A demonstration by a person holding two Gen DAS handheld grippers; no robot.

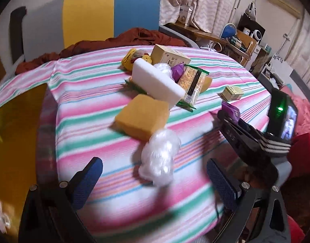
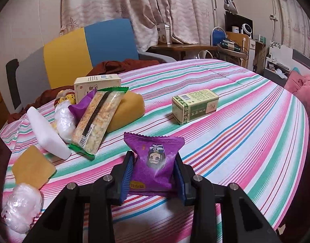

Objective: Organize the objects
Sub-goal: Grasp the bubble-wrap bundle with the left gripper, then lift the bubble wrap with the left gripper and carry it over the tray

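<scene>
**Purple snack packet clamped over striped cloth**

Purple snack packet (image 2: 157,162) sits pinched between the right gripper's (image 2: 154,174) blue pads, above the striped tablecloth (image 2: 246,121). Left of it lies a heap: white foam block (image 2: 47,133), cereal bar (image 2: 98,119), yellow sponge (image 2: 32,168). A green box (image 2: 195,105) stands apart. The left gripper (image 1: 155,182) spreads wide around a plastic wad (image 1: 159,162), not touching.

Purple snack packet (image 2: 156,166), pink/green/white striped cloth (image 2: 236,141).
</scene>
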